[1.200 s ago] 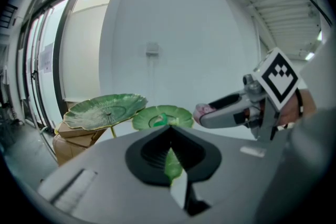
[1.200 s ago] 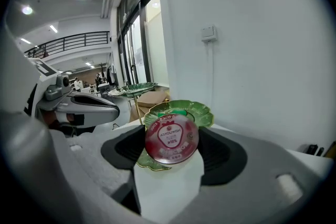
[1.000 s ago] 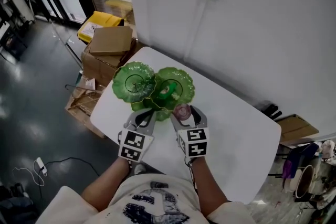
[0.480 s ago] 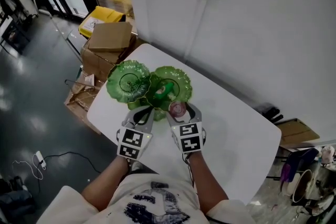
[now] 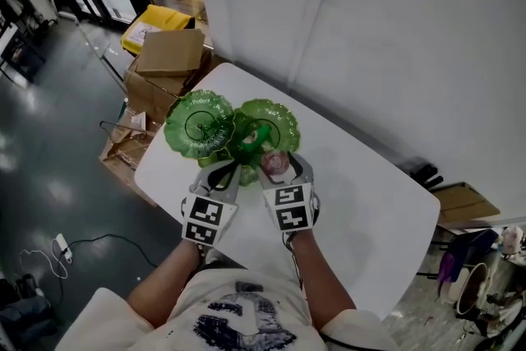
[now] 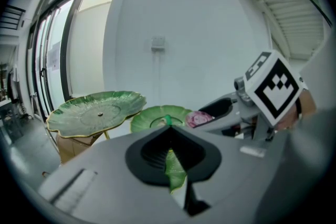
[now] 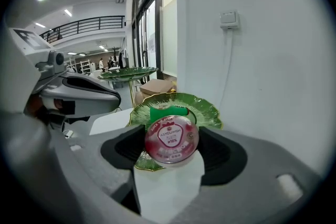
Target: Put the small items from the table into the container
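The right gripper [image 5: 278, 171] has its fingers closed on a small round pink jelly cup [image 7: 171, 139]. It holds the cup at the near edge of the green leaf-shaped tiered dish [image 7: 206, 111] on the white table [image 5: 362, 193]. The left gripper [image 6: 170, 136] is shut tight, pinching the dish's little low leaf [image 6: 176, 170].

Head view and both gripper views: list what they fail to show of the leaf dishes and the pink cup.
Lowest leaf: left gripper view, shut jaws on it hide most.
Green item in the right dish: right gripper view, the pink cup covers it; head view, too small.
Cup's body: right gripper view, behind its lid.
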